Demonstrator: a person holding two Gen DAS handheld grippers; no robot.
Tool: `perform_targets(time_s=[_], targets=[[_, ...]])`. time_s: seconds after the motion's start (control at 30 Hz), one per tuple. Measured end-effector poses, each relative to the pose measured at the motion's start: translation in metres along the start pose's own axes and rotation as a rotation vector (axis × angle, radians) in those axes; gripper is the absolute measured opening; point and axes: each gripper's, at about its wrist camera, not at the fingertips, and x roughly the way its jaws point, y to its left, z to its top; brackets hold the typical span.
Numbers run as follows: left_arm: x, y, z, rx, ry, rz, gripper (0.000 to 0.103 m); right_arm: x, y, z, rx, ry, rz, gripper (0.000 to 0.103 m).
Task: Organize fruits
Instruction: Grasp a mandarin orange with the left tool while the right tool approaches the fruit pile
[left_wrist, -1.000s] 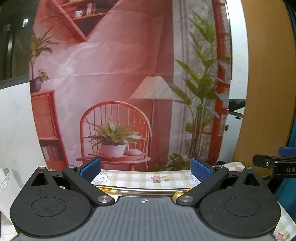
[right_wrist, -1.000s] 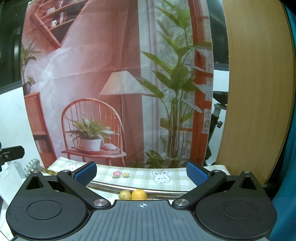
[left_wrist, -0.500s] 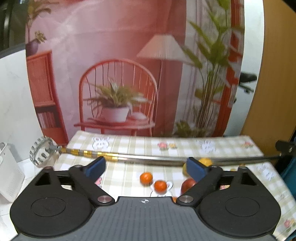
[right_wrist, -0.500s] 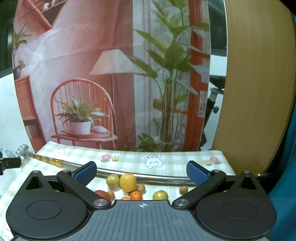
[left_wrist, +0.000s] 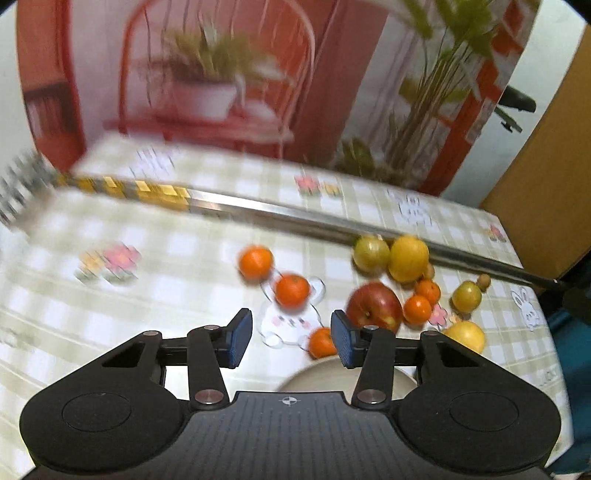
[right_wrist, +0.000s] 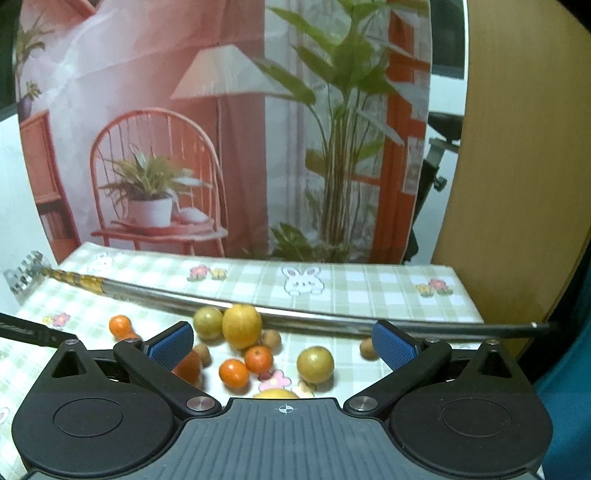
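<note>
Your left view was motion-blurred; both hand-held grippers, left (left_wrist: 291, 338) and right (right_wrist: 282, 341), gaped empty; plate (left_wrist: 317, 376) half-hidden beside the red apple (left_wrist: 373, 306).

Left view motion-blurred; right sharper, evenly lit, fisheye-curved edges.

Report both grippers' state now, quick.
Left gripper: open, holding nothing, above the checked tablecloth.
Right gripper: open wide, holding nothing, fruit beyond it.
</note>
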Motion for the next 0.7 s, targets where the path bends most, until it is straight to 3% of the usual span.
perform_targets(time_s=[0.13, 0.23, 0.57, 0.7], targets=[[0.043, 0.005, -0.001, -0.081, 0.125, -0.086, 0.05, 0.015, -0.007, -0.006, 0.015, 0.029, -0.015, 0.103], [0.069, 0.006, -0.001, -0.13, 0.184, -0.105, 0.049, 0.022, -0.013, -0.01, 0.031, 0.042, -0.02, 0.103], [0.111, -0.003, -0.002, -0.144, 0.254, -0.124, 0.047, 0.037, -0.029, -0.018, 0.072, 0.075, -0.027, 0.103], [0.121, -0.005, -0.003, -0.13, 0.275, -0.117, 0.04, 0.04, -0.031, -0.019, 0.081, 0.085, -0.027, 0.103]])
